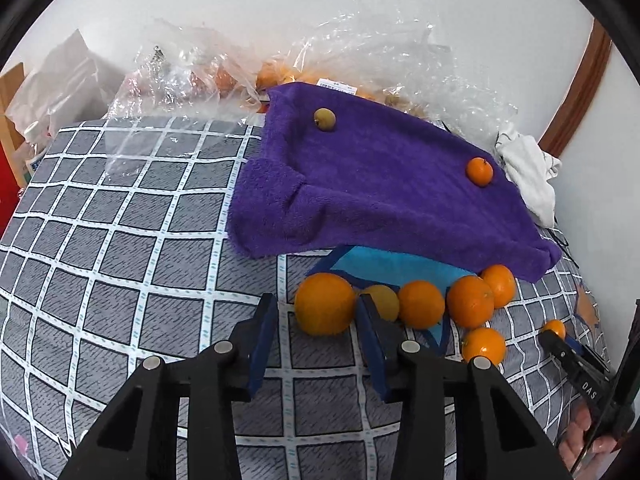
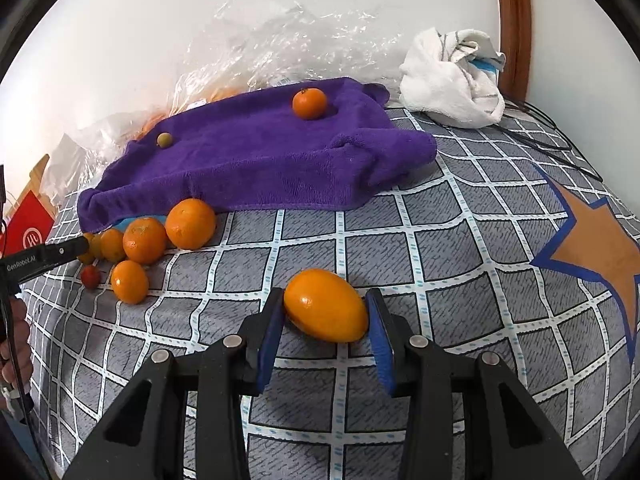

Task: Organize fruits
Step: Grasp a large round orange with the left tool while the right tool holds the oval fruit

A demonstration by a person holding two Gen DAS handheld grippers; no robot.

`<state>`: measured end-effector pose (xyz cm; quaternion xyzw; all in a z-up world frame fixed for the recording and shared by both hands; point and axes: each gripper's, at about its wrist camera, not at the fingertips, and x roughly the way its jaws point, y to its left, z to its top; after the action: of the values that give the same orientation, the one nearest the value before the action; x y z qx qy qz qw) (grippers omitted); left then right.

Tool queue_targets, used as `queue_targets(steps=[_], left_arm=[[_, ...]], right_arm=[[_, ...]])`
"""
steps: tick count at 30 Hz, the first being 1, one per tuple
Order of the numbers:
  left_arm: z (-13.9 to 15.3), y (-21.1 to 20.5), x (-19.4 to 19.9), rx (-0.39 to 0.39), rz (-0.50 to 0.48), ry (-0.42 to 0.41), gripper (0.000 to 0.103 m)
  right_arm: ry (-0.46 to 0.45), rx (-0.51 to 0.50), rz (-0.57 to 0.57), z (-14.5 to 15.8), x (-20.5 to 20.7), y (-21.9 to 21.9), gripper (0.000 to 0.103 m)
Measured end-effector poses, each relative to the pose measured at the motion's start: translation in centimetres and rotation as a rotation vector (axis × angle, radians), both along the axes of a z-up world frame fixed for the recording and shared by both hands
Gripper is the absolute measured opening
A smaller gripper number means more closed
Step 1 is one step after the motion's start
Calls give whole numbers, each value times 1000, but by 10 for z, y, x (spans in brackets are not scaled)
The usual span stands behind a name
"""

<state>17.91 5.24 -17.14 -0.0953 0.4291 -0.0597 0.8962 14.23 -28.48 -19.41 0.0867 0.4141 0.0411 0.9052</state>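
Note:
A purple towel (image 1: 380,184) lies on the checked bed cover and carries a small green fruit (image 1: 324,119) and a small orange (image 1: 480,171). Several oranges (image 1: 421,304) cluster at its front edge. My left gripper (image 1: 316,312) is open, its fingers on either side of the largest orange (image 1: 325,303), just short of it. My right gripper (image 2: 326,312) holds an oval orange fruit (image 2: 326,305) between its blue pads just above the cover. That fruit also shows in the left wrist view (image 1: 554,328). A small red fruit (image 2: 91,276) lies by the cluster.
Crumpled clear plastic bags (image 1: 192,68) with more fruit lie behind the towel against the wall. A white cloth (image 2: 452,76) is bunched at the back right. A blue sheet (image 1: 392,266) pokes out under the towel. Black cables (image 2: 552,136) run along the right.

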Motion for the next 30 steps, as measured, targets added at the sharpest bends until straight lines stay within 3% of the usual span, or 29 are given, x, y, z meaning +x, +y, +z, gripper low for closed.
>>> queue_targets(steps=[12, 14, 21, 30], left_arm=[[-11, -5, 9, 25, -1, -41, 39], [-12, -6, 7, 24, -13, -61, 34], [-13, 6, 7, -65, -9, -71, 33], [-11, 13, 1, -105, 12, -112, 33]], right_arm=[[-10, 84, -6, -1, -2, -10, 41], [-10, 80, -6, -1, -2, -10, 41], [-11, 62, -7, -1, -3, -8, 40], [-8, 31, 16, -1, -1, -1, 41]])
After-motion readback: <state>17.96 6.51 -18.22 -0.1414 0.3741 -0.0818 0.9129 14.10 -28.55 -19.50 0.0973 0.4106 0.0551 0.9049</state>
